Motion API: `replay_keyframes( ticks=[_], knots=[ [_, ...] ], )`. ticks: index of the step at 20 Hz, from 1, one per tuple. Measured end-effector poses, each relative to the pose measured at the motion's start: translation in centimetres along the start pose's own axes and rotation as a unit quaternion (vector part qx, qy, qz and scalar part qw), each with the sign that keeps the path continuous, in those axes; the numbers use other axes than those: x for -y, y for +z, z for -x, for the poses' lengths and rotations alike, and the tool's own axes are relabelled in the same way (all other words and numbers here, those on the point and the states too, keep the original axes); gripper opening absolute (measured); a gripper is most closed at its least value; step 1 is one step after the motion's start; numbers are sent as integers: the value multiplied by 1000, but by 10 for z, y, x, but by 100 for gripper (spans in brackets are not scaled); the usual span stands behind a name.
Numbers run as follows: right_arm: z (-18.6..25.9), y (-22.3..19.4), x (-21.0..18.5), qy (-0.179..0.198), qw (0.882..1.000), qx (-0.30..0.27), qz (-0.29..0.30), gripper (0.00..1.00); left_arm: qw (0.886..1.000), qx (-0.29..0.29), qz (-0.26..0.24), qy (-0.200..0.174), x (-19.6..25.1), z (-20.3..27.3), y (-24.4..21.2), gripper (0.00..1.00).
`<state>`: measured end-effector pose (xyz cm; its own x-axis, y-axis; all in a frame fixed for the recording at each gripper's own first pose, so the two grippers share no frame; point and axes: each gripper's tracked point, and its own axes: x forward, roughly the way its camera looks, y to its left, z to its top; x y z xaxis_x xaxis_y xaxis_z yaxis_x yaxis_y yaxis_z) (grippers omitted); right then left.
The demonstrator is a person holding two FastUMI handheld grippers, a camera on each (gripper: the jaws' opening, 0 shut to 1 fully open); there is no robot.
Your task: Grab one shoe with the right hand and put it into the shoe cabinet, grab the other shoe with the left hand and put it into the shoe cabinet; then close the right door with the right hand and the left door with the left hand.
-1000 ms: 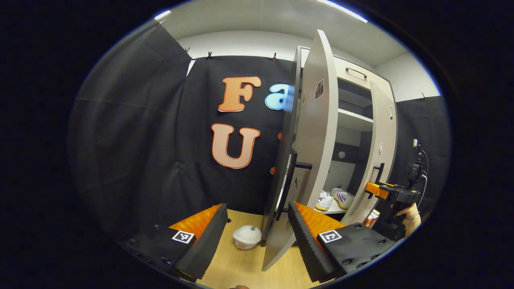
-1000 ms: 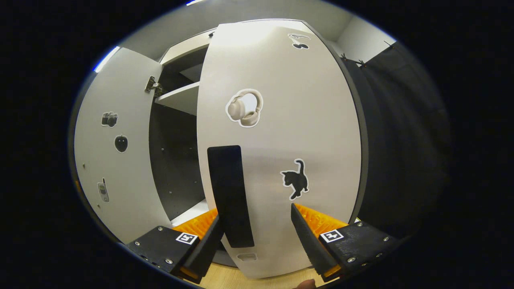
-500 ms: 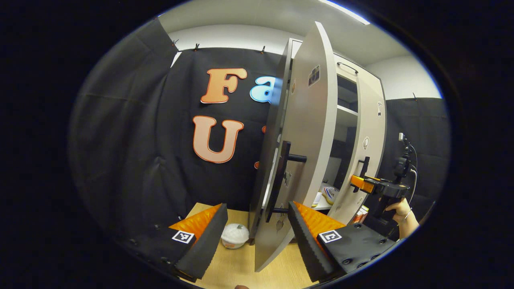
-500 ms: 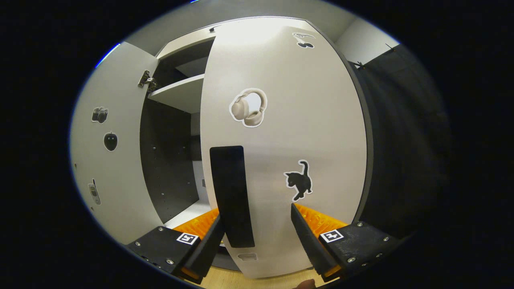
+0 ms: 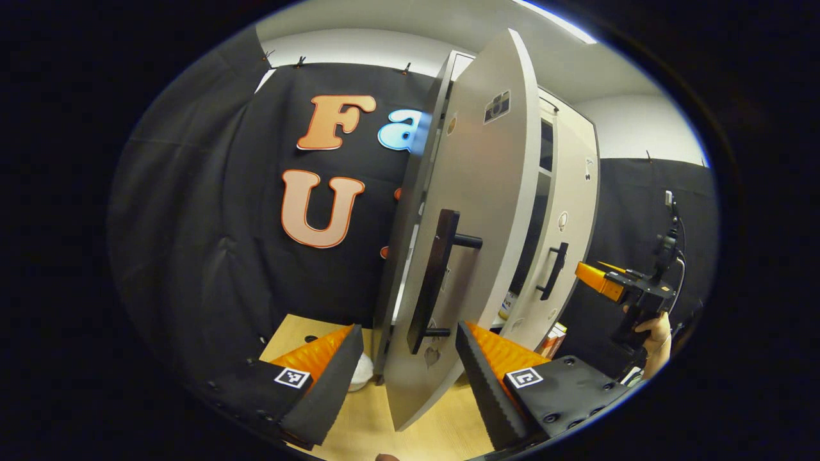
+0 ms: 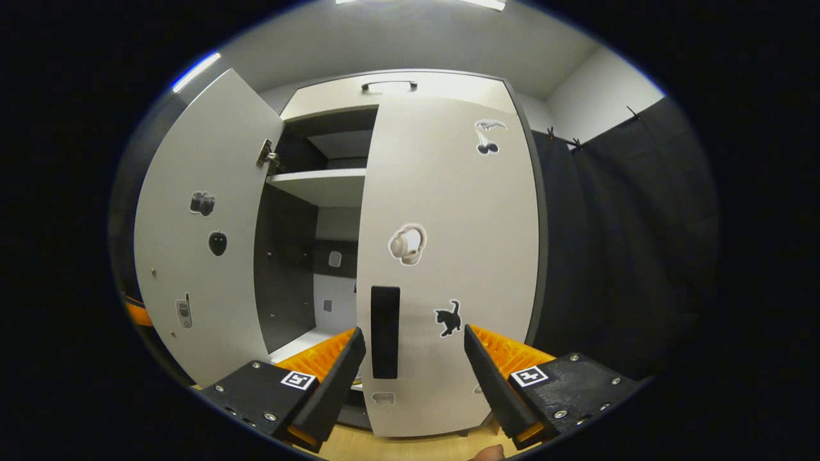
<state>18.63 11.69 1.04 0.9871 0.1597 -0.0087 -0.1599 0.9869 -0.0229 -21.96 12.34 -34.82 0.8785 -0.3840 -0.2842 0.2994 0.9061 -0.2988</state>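
The tall white shoe cabinet faces me. Its right door stands shut or nearly so, with a black handle. My right gripper is open a short way back from that handle and touches nothing. The left door hangs half open, edge-on to my left gripper, which is open around the door's lower part just below its black handle. Through the gap a sliver of a white shoe shows on the bottom shelf. In the left gripper view a hand holds the right gripper beyond the right door.
A white lidded bowl sits on the wooden floor by the cabinet's left foot. A small red and white box leans at the cabinet's front. Black cloth walls close in on both sides. An upper shelf shows inside.
The right door has swung from ajar to shut or nearly so, and my right gripper has backed away from it. The left door has turned further toward the cabinet, hiding most of the shoes.
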Motion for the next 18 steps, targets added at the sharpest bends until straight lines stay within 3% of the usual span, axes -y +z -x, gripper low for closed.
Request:
replay_keyframes(
  ticks=[5,10,16,18],
  knots=[
    [31,25,11,4,1000,22,17,94,999,-2,-21,-37,41,-20,-2,95],
    [54,36,43,-15,999,33,17,94,999,7,-15,-31,52,-36,7,95],
    [65,37,74,-34,999,37,17,97,998,3,-15,-56,77,-53,4,95],
    [67,33,83,-42,998,35,17,94,998,2,-6,-64,86,-63,2,96]
  ],
)
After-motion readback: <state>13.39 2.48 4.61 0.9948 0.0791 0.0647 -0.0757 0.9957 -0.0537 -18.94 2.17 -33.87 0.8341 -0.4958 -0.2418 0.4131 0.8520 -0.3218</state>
